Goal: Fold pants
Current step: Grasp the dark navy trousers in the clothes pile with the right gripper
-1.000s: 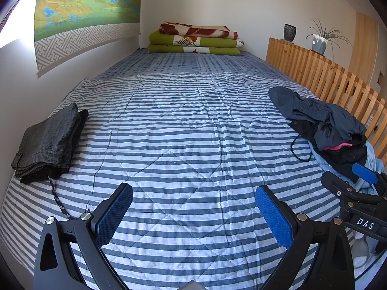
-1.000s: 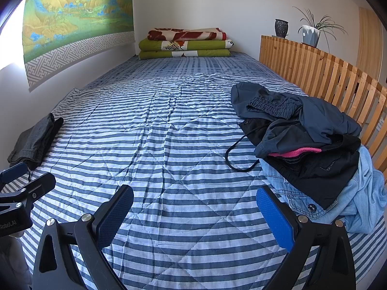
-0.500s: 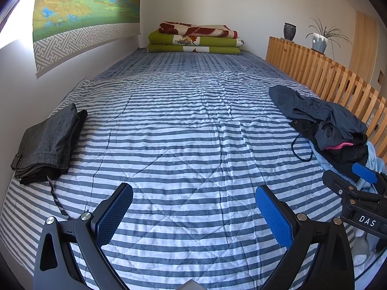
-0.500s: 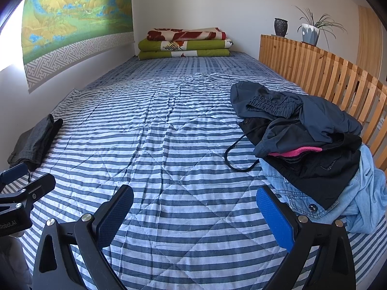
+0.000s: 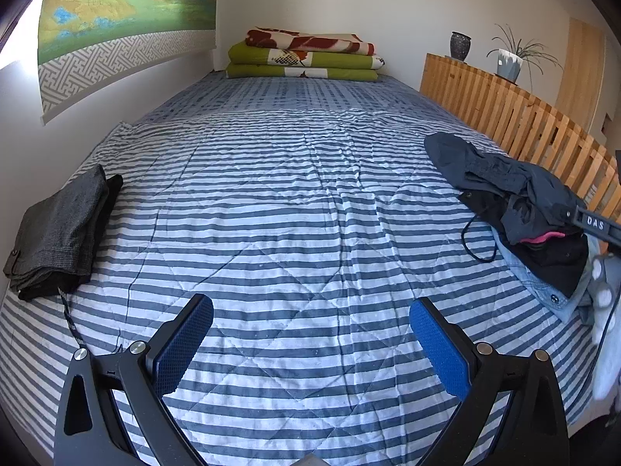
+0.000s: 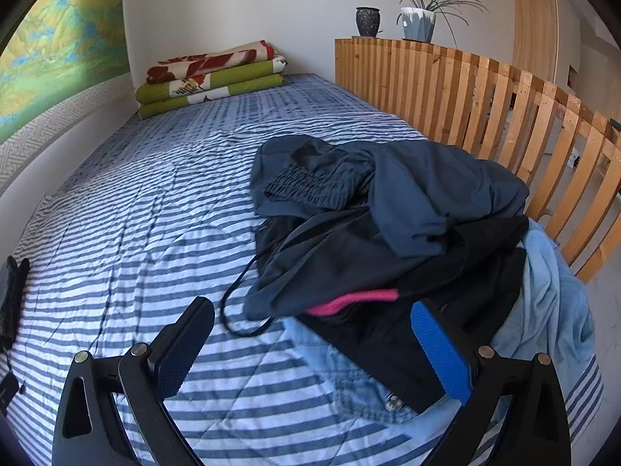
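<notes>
A heap of unfolded clothes lies at the bed's right side: dark blue pants [image 6: 407,190] on top, a black garment [image 6: 446,291] with a pink edge under them, light blue jeans [image 6: 543,303] at the bottom. The same heap [image 5: 520,202] shows at the right of the left wrist view. Folded grey pants [image 5: 58,229] sit at the bed's left edge. My right gripper [image 6: 312,343] hangs open just before the heap, its right pad over the black garment. My left gripper [image 5: 310,334] is open above bare bedding, holding nothing.
The striped quilt [image 5: 291,213] covers the bed. Folded blankets [image 5: 302,58] are stacked at the far end. A wooden slat rail [image 6: 485,108] runs along the right side, with a vase and a potted plant [image 6: 419,19] on it. A wall hanging [image 5: 116,11] is at the left.
My right gripper has swung right and forward toward the clothes heap, which now fills its view. The left gripper has hardly moved.
</notes>
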A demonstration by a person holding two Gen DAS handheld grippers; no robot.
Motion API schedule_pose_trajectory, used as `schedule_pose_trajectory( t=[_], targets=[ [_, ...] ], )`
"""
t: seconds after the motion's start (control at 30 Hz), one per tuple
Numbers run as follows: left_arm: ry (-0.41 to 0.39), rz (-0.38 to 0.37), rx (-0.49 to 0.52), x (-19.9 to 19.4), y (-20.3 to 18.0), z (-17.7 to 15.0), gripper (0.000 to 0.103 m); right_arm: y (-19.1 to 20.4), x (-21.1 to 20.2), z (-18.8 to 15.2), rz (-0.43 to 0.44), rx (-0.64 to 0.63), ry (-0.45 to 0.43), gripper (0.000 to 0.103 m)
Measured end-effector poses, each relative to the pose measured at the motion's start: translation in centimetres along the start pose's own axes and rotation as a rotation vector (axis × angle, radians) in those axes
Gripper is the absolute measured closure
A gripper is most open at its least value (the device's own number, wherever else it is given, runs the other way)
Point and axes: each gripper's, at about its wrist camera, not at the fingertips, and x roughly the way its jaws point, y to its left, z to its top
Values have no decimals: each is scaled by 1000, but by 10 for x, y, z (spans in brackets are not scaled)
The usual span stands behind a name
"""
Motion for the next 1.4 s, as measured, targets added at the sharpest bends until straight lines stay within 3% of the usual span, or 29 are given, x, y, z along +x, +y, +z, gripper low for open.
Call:
schedule_pose_trajectory(
  t=[0.23,0.33,0.5,0.57,0.63,0.67,0.73,1.0,1.2,1.4],
  targets=[
    [24,27,0,21,1,2,0,-18,71,72,-30,-9,103,3],
    [36,43,-10,30,8,2,0,-20,104,96,-118,11,131,3],
    [54,56,-16,40,19,3,0,-29,156,113,-173,49,243,4],
    [57,59,-18,42,24,2,0,-39,167,115,-144,86,276,22],
    [57,62,-25,43,29,2,0,-40,167,116,-82,89,297,77],
    [58,64,-28,43,31,2,1,-39,167,118,-76,80,294,80],
    [59,64,-38,43,35,2,1,-31,150,123,-68,39,261,91],
    [14,47,-58,24,43,8,1,32,32,145,89,-132,100,94],
    [-61,83,-73,-3,51,10,1,111,-78,136,300,-276,22,95],
    [-165,69,-160,-74,79,3,1,181,-194,111,548,-437,-57,95]
  ],
)
